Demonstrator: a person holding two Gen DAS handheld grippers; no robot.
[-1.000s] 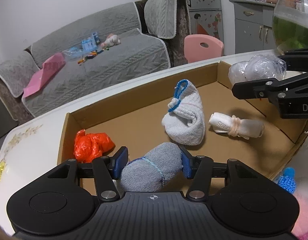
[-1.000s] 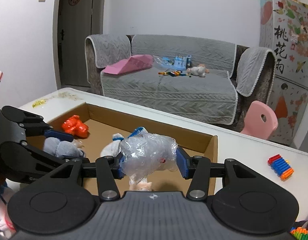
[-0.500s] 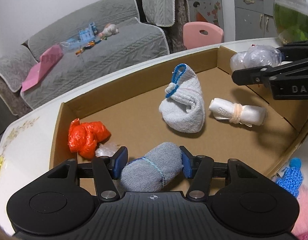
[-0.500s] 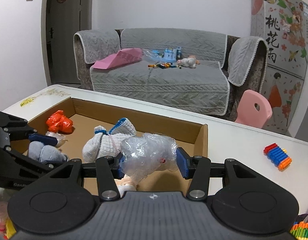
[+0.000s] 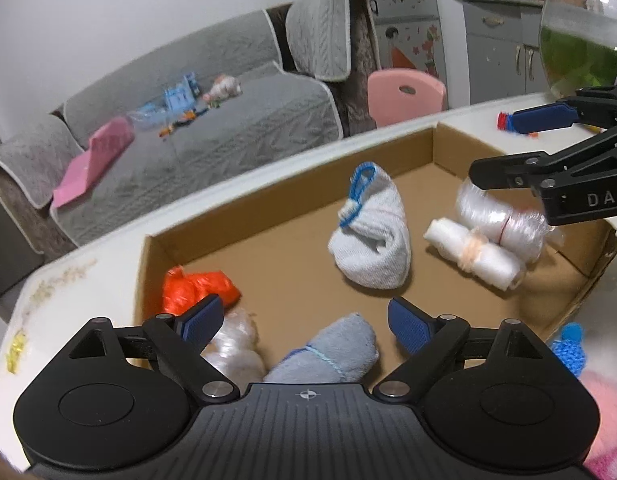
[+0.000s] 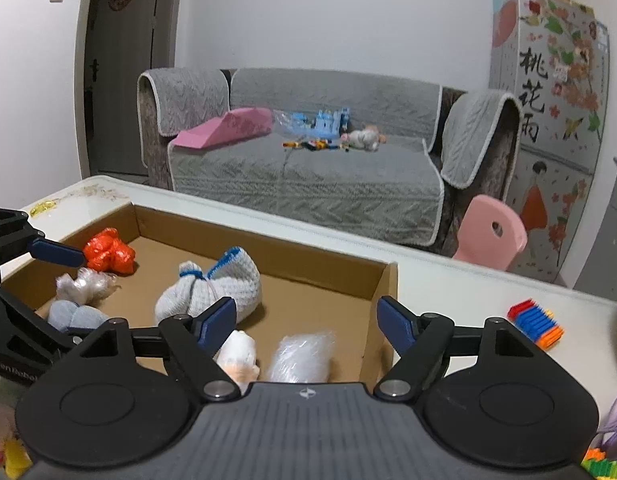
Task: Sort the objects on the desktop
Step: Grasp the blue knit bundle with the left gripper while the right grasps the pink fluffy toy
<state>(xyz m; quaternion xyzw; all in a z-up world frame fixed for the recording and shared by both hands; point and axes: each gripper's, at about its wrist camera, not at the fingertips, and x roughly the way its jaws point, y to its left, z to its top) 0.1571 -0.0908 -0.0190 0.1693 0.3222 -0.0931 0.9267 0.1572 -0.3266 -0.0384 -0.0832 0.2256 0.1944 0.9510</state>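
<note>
A shallow cardboard box [image 5: 292, 168] sits on the white table. My left gripper [image 5: 308, 320] is open above a grey-blue rolled cloth [image 5: 328, 356] lying at the box's near edge. My right gripper [image 6: 308, 320] is open above a clear plastic bundle [image 6: 300, 356] lying in the box's near right corner; the bundle also shows in the left wrist view [image 5: 504, 220]. In the box too lie a white knitted pouch with blue trim [image 5: 372, 236], a white roll with a rubber band [image 5: 472, 254], an orange plastic bundle [image 5: 196, 292] and a clear bundle [image 5: 232, 344].
Stacked colourful blocks [image 6: 536, 324] lie on the table right of the box. A blue knitted item [image 5: 570, 344] and a pink soft thing [image 5: 604, 400] lie outside the box's near right edge. A fish bowl [image 5: 580, 36] stands far right.
Both grippers have opened. The grey-blue cloth dropped from the left jaws into the box; the clear plastic bundle dropped from the right jaws beside the white roll.
</note>
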